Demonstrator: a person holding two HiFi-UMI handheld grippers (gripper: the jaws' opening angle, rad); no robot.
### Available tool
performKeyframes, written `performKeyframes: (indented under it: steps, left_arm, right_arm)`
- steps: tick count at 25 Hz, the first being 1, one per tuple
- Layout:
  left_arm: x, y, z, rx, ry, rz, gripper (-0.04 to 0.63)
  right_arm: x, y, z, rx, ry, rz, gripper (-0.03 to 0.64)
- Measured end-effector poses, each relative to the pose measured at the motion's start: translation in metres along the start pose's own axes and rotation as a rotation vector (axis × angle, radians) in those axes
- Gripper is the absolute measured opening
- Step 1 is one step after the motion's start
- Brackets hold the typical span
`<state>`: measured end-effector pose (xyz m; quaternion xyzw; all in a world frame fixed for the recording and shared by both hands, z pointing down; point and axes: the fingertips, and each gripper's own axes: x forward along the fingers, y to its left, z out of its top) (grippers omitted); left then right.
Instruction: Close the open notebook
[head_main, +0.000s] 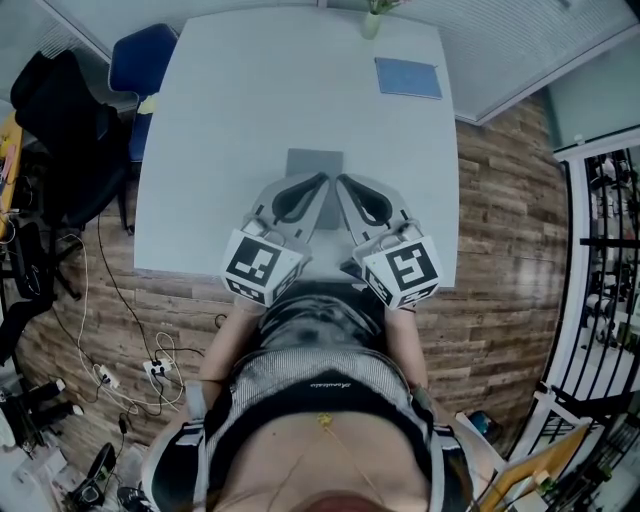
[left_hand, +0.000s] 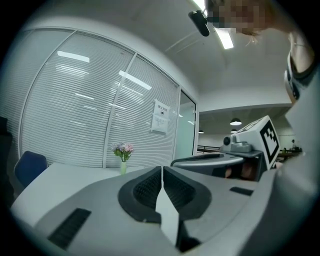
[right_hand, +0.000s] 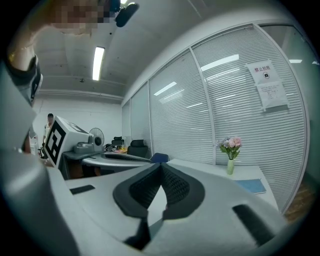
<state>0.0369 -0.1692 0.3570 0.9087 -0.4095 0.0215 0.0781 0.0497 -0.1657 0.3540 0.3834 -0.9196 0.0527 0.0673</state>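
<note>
A pale tabletop (head_main: 250, 110) is seen from above. At the middle of its far edge stands a small green vase (head_main: 371, 24) holding pink and white flowers (right_hand: 230, 144). A blue book (head_main: 408, 77) lies flat near the far right corner.

The notebook (head_main: 314, 160), a plain grey rectangle, lies flat in the middle of the tabletop, nearer the near edge. It shows as a single panel; whether it is open or shut cannot be told.

The left tool (head_main: 318, 182) and right tool (head_main: 345, 183) sit side by side over the near edge, pointing toward the far edge, their tips angled toward each other. Both tips end just at the notebook's near edge. Each tool's jaws are pressed together with nothing between them.
</note>
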Motion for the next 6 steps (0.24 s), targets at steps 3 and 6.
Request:
performKeyframes:
  steps: [3, 6]
  left_arm:
    - [0.0005, -0.0016, -0.0007, 0.002, -0.002, 0.000, 0.015]
    - [0.0008, -0.0029, -0.0009, 0.004, -0.002, -0.003, 0.014]
  right_arm:
    - [-0.0012, 0.0002, 0.0001, -0.004, 0.001, 0.003, 0.003]
    - [-0.0020, -0.0002, 0.0005, -0.006, -0.002, 0.002, 0.003]
